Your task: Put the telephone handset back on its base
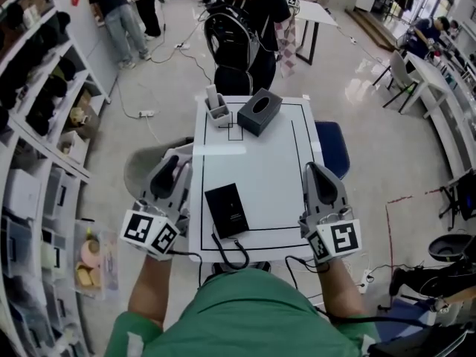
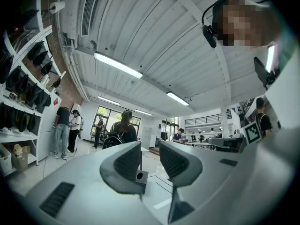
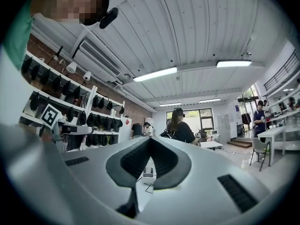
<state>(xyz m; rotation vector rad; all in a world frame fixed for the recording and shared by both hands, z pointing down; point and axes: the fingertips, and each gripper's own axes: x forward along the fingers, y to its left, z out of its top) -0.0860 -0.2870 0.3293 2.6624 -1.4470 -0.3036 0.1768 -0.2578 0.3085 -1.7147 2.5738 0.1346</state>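
A black telephone [image 1: 227,210] lies flat on the white table [image 1: 275,162] near its front edge, and its cord [image 1: 232,259] loops off that edge. I cannot tell the handset from the base in the head view. My left gripper [image 1: 173,166] hovers at the table's left edge, left of the telephone, jaws a little apart and empty. My right gripper [image 1: 313,171] is held at the right edge, jaws together with nothing between them. In the gripper views the left gripper [image 2: 150,161] and the right gripper [image 3: 151,149] point level across the room, with the telephone out of sight.
A black tissue box [image 1: 259,111] and a small grey holder [image 1: 217,111] stand at the table's far end. A person with a backpack [image 1: 238,43] stands just beyond it. A blue chair [image 1: 333,147] is on the right, a grey seat [image 1: 145,166] and shelves [image 1: 37,147] on the left.
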